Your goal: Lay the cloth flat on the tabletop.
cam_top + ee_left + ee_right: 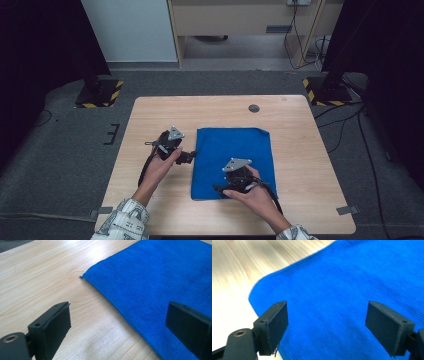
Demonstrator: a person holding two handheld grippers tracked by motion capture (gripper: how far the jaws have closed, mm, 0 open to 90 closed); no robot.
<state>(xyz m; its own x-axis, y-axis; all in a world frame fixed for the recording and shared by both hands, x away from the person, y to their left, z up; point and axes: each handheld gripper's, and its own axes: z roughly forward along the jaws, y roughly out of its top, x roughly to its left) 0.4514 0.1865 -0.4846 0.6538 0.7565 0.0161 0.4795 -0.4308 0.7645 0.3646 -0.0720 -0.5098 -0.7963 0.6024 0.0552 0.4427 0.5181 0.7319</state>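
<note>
A blue cloth [240,150] lies flat in the middle of the wooden table [150,115]. My left gripper [188,157] hovers at the cloth's left edge, open. In the left gripper view that edge of the blue cloth [162,277] runs between the two jaws of the left gripper [117,322], with one jaw over wood and the other over fabric. My right gripper [223,189] is over the cloth's near left part. In the right gripper view it [327,322] stands open just above the blue cloth [352,277], near a rounded corner. Neither gripper holds anything.
A small round dark hole [254,108] sits in the tabletop beyond the cloth. Two stands with black-and-yellow striped bases [97,95] [327,90] are on the floor past the far corners. Cables [345,125] trail on the floor at the right.
</note>
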